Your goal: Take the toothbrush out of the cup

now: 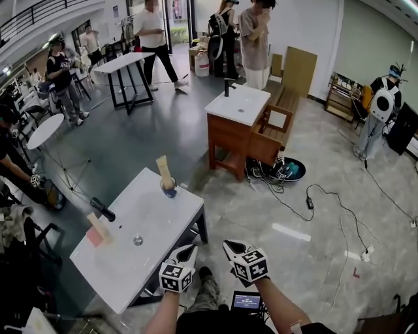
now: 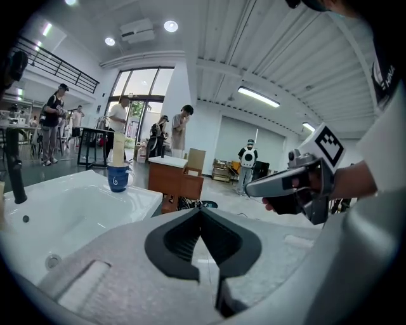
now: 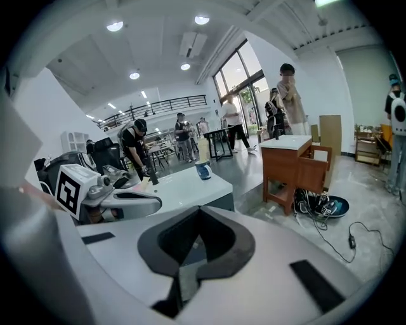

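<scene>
big open lab hall: freestanding washbasin units (image 1: 157, 209) on polished floor (image 1: 130, 140), loose cables (image 1: 330, 196), mezzanine railing (image 1: 39, 14), bystanders (image 1: 151, 29)

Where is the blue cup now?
In the head view, left of centre, the blue cup stands on the white basin's far corner, up and right of the black faucet.

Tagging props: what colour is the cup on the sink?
The cup is blue with a white mark; left gripper view shows it best.
</scene>
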